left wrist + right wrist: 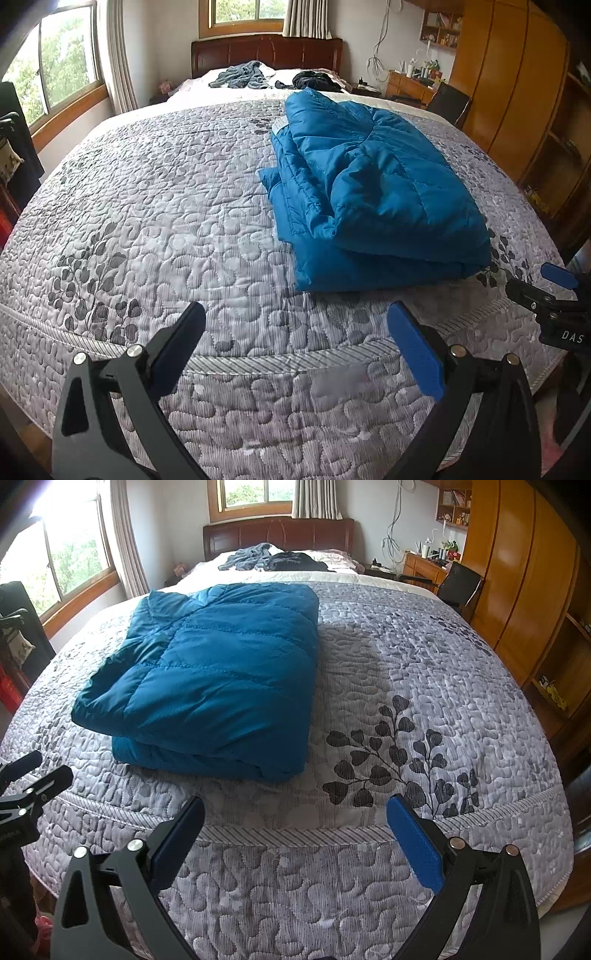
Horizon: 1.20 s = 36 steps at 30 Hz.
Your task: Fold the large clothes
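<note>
A blue quilted down jacket (373, 195) lies folded in a thick stack on the grey patterned bedspread (155, 206); in the right wrist view the same jacket (207, 679) sits left of centre. My left gripper (295, 325) hovers open over the foot of the bed, short of the jacket, holding nothing. My right gripper (295, 816) is open too, empty, near the bed's front edge and to the right of the jacket. Each gripper shows at the edge of the other's view: the right gripper (543, 284) and the left gripper (40, 771).
A grey garment (242, 75) and a dark garment (316, 81) lie by the wooden headboard (266, 51). A wardrobe (517, 85), a desk and a black chair (448, 101) stand on the right. Windows and a dark stand are on the left.
</note>
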Tool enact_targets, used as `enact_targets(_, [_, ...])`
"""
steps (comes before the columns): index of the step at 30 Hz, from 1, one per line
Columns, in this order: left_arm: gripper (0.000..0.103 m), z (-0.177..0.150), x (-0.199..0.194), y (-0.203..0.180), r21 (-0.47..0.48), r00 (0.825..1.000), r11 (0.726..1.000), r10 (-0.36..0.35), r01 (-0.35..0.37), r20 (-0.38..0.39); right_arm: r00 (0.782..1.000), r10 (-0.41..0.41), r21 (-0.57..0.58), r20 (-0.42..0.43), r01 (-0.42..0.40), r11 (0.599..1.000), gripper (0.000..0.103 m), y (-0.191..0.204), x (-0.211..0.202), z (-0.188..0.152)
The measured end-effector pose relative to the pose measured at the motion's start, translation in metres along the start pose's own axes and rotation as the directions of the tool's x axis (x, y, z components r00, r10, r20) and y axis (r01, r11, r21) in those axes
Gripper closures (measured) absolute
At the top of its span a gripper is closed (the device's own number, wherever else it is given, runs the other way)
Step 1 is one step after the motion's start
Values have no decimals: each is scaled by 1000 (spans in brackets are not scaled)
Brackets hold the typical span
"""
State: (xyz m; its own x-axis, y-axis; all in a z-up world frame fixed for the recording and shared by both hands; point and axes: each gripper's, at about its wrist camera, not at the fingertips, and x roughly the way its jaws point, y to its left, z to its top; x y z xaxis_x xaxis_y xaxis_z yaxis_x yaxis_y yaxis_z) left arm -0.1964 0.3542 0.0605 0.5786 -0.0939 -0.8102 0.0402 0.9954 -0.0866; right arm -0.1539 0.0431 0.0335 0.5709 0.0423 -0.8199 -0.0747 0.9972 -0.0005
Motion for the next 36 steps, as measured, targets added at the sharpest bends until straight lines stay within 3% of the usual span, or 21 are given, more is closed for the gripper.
enact_targets(36, [5,3,-2,-5,-1,1000,1000,-8,8,30,1000,-12,18,24,12,1000,4,-9,-3,-1])
